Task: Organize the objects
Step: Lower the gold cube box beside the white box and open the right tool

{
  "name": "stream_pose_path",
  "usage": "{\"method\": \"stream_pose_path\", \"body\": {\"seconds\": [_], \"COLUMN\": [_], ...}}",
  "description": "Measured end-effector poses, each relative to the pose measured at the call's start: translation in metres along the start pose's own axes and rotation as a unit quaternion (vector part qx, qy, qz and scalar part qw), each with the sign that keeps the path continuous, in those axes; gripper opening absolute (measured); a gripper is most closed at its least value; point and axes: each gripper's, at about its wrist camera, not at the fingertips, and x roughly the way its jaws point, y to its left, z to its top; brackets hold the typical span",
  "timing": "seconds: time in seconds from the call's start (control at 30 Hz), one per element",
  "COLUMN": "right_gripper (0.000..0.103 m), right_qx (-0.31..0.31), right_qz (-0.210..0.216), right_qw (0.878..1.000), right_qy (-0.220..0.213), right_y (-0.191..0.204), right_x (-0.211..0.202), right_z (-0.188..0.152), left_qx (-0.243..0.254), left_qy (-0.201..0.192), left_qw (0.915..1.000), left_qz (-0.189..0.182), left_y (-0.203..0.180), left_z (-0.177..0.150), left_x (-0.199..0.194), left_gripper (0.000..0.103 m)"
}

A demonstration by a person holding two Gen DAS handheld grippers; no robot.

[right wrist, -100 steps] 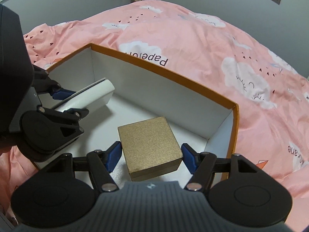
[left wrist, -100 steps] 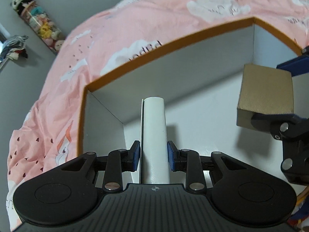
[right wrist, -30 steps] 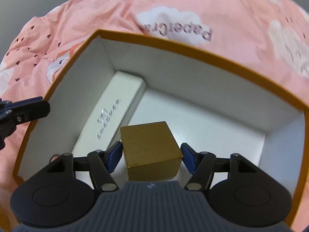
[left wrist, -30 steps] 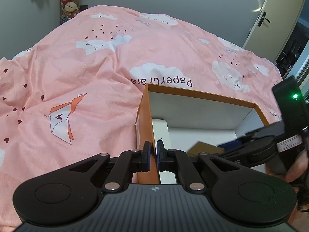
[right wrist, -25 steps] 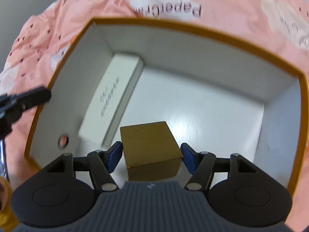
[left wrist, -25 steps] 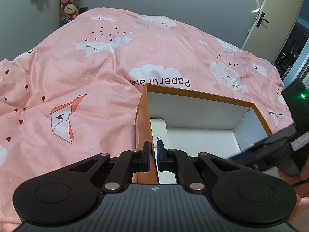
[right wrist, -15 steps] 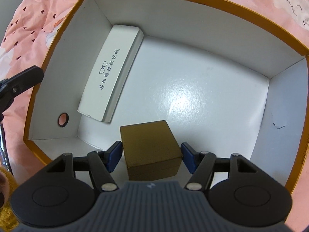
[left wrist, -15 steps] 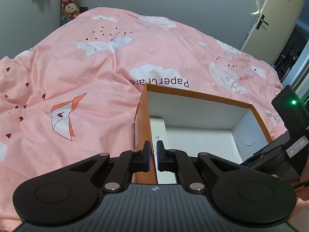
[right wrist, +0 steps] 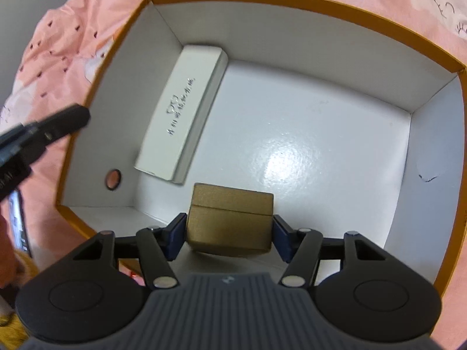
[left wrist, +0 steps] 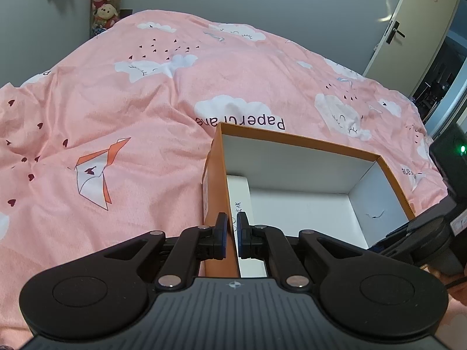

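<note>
An orange box [left wrist: 297, 141] with a white inside lies on the pink bed; it also shows in the right wrist view [right wrist: 344, 8]. A long white case [right wrist: 182, 124] lies along its left inner wall, partly visible in the left wrist view [left wrist: 239, 192]. My left gripper [left wrist: 230, 234] is shut on the box's left wall. My right gripper [right wrist: 229, 234] is shut on a gold cube box [right wrist: 230, 221], held tilted over the near part of the orange box's floor. The left gripper's fingers [right wrist: 58, 124] show at the left rim.
The pink duvet [left wrist: 116, 110] with clouds and print surrounds the box. Grey walls, hanging plush toys [left wrist: 105, 3] and a door [left wrist: 408, 29] stand beyond the bed. The box wall has a round finger hole [right wrist: 113, 178].
The left gripper let go of the white case, now lying in the box, and closed on the box wall. The right gripper has lowered and tilted the gold box toward the floor.
</note>
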Motion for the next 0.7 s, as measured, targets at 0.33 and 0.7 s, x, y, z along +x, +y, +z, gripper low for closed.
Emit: {"method": "stream_pose_path", "body": {"seconds": [0.33, 0.7], "right_gripper": [0.062, 0.064], "right_qx": [0.013, 0.042], "right_qz": [0.052, 0.114], "right_qw": [0.999, 0.993], "right_qy": [0.001, 0.007], "right_y": [0.014, 0.033], "right_x": [0.014, 0.026], "right_z": [0.003, 0.008], "left_qx": [0.006, -0.001], "left_qy": [0.019, 0.020], "left_qw": [0.9997, 0.9998], "left_qz": [0.013, 0.008], "left_y": [-0.003, -0.001], "left_z": [0.000, 0.002], "left_x": [0.000, -0.001], "left_gripper": [0.006, 0.006]}}
